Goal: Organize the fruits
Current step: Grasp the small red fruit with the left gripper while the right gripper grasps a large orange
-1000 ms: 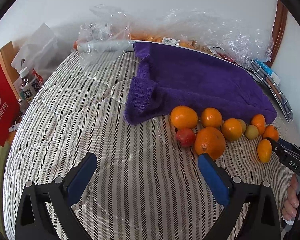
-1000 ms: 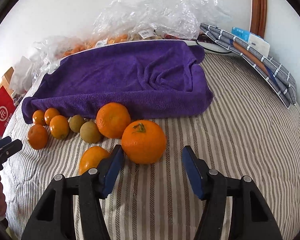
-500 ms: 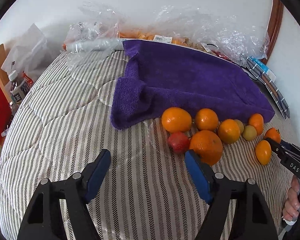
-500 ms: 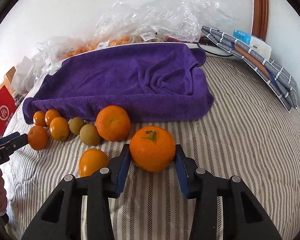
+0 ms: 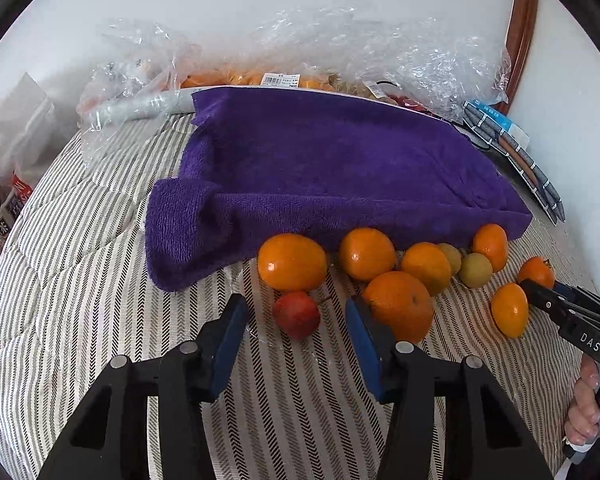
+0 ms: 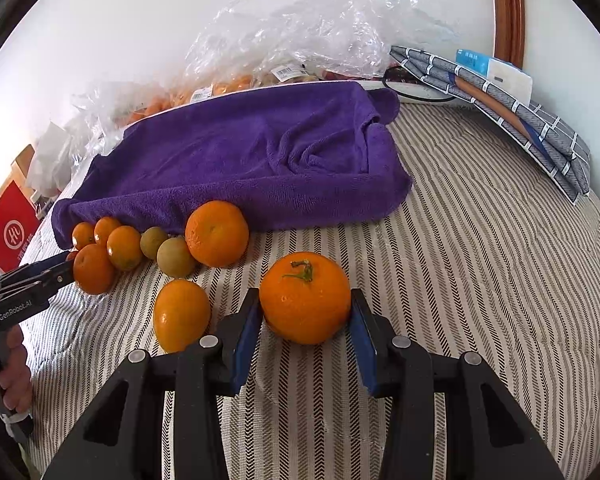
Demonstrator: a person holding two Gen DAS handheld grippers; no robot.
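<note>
The left gripper [image 5: 296, 326] is angled downward, its jaws closing — the pads touch nothing. The right gripper [image 6: 305, 322] is clamped on an orange [image 6: 305, 297].

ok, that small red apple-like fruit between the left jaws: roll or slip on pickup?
The small round red fruit probably rolls if nudged, since the closing blue jaws haven't touched it. Its glossy skin may slip slightly. The big orange against the right-hand jaw could get bumped.

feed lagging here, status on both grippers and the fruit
Right gripper shut on stemmed orange. Left gripper closing around red fruit, pads not touching. Big orange crowds its right finger.
</note>
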